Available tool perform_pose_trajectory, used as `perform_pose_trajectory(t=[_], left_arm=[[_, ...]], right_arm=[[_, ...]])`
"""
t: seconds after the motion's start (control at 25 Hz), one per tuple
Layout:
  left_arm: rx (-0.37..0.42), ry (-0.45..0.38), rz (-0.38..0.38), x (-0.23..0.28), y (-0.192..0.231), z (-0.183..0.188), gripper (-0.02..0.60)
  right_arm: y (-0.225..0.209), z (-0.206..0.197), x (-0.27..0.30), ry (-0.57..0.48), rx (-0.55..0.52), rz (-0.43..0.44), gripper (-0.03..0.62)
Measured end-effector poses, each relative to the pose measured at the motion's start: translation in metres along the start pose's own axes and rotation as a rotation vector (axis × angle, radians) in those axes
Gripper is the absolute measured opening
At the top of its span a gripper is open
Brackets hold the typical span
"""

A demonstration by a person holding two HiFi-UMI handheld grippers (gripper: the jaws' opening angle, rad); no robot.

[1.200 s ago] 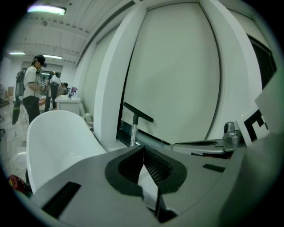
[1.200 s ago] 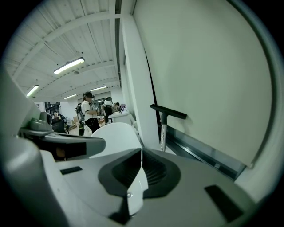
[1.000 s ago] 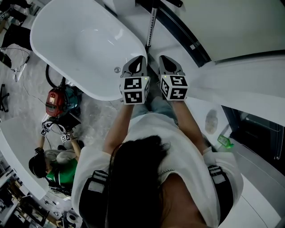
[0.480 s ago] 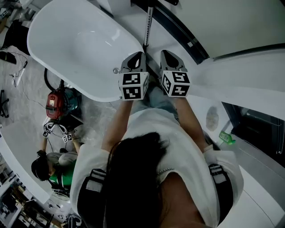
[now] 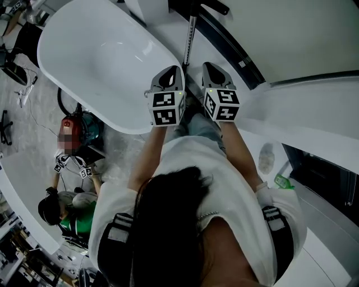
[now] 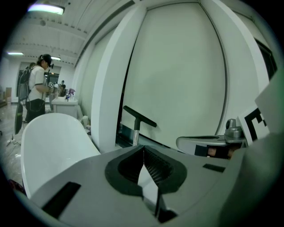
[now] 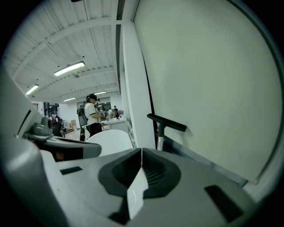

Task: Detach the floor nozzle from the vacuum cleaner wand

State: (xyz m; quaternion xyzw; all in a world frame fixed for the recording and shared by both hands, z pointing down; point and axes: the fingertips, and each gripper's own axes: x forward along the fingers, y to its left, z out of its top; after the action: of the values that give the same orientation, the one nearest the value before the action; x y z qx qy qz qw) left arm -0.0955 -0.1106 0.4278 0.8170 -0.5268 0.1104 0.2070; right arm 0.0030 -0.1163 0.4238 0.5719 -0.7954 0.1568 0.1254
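The vacuum wand, a thin metal tube, stands upright against the white wall ahead. Its black floor nozzle sits at the top as a T-shaped bar. The left gripper view shows the nozzle on the wand beyond the jaws, and so does the right gripper view, with nozzle and wand. My left gripper and right gripper are held side by side, short of the wand, one on each side of it. Both are shut and hold nothing.
A white bathtub lies at the left, close to my left gripper. A dark window track runs along the wall. A red machine and a crouching person are on the floor at lower left. A green bottle lies at right.
Both grippers have edged forward toward the wand, still side by side and shut. The wand and nozzle have not moved.
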Motion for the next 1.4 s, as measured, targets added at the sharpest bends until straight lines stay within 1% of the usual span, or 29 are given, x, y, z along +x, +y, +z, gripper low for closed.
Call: perform_pose_trajectory(t=[0.28, 0.56, 0.72, 0.96, 1.08, 1.2, 1.4], left_arm=[[-0.009, 0.011, -0.002, 0.022, 0.001, 0.012, 0.005], [-0.009, 0.023, 0.014, 0.069, -0.002, 0.004, 0.005], [-0.012, 0.032, 0.021, 0.082, -0.004, 0.01, 0.005], [-0.014, 0.056, 0.03, 0.105, -0.001, 0.001, 0.005], [-0.014, 0.064, 0.039, 0.114, 0.001, -0.001, 0.005], [-0.017, 0.07, 0.044, 0.119, 0.003, 0.001, 0.005], [-0.021, 0.076, 0.048, 0.126, 0.007, 0.001, 0.005]], right_arm=[[-0.019, 0.019, 0.023, 0.006, 0.0, -0.002, 0.017], [-0.053, 0.013, 0.057, 0.003, -0.008, 0.01, 0.017], [-0.065, 0.022, 0.068, 0.013, -0.023, 0.015, 0.017], [-0.084, 0.021, 0.091, 0.018, -0.031, 0.012, 0.017], [-0.095, 0.025, 0.101, 0.016, -0.049, 0.014, 0.017], [-0.103, 0.037, 0.11, 0.016, -0.075, 0.009, 0.017], [-0.116, 0.06, 0.126, 0.009, -0.159, -0.003, 0.018]])
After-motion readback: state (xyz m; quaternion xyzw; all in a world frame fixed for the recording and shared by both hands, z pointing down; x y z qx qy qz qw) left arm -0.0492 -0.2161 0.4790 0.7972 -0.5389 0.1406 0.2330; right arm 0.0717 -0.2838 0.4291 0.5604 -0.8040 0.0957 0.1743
